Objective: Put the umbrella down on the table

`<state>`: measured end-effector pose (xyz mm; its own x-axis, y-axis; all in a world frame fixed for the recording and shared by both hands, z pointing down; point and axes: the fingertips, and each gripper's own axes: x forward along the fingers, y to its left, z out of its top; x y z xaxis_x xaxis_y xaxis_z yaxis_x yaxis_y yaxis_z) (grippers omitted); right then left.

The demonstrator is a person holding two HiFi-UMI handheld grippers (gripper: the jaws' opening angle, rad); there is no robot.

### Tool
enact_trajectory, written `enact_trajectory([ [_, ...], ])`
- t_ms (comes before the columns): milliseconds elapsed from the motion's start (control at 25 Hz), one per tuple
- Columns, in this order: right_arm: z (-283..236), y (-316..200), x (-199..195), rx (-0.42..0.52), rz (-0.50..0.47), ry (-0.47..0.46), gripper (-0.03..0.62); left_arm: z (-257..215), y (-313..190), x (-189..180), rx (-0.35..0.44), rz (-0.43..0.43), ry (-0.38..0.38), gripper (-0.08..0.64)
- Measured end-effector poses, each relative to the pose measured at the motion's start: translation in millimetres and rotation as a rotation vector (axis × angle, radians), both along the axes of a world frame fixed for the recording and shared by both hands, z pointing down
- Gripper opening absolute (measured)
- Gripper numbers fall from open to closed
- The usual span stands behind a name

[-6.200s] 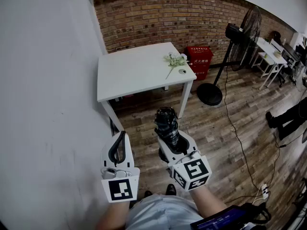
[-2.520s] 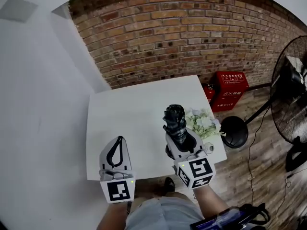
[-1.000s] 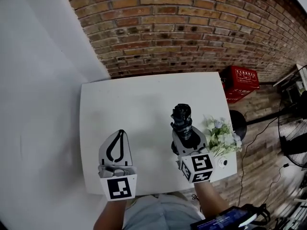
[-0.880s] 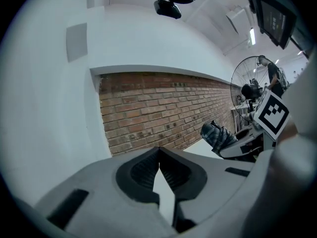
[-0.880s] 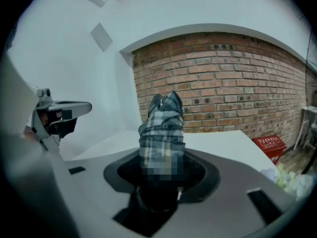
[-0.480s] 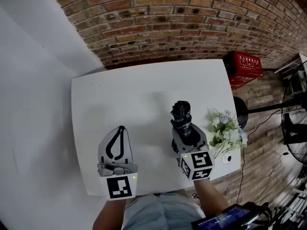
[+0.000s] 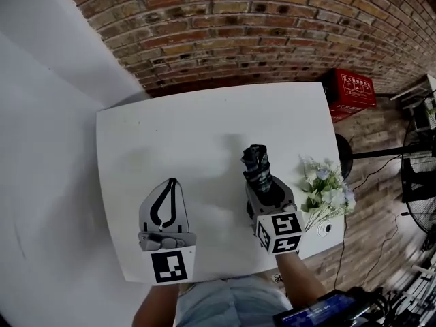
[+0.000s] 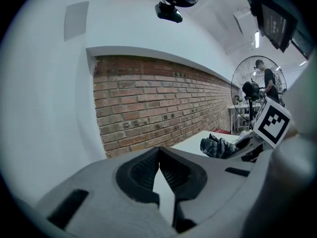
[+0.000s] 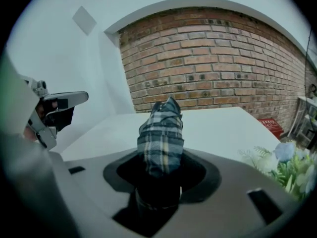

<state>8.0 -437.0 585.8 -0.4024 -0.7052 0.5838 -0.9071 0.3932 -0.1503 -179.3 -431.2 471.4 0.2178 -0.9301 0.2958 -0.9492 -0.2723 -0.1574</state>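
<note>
Even, bright indoor light; soft shadows; strong fisheye bending and dark vignetted corners.

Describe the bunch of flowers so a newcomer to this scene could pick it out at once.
Find the white table by the brick wall. At its right edge, right of the right hand-held gripper, lies the bunch of flowers. Only it is leafy: pale blooms, green stems, unlike the plaid umbrella in that gripper.
</note>
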Motion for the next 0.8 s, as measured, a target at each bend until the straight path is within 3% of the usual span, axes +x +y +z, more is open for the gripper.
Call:
enact_trajectory([
  [480, 33, -8, 0, -0.181, 0.036, -0.004, 0.208, 4, -9, -12, 0.006, -0.013, 0.017, 0.002],
  [800, 41, -10, -1, -0.243, 0.035, -0.053, 0.295, -3, -7, -19, 0.016, -0.032, 0.024, 0.002],
])
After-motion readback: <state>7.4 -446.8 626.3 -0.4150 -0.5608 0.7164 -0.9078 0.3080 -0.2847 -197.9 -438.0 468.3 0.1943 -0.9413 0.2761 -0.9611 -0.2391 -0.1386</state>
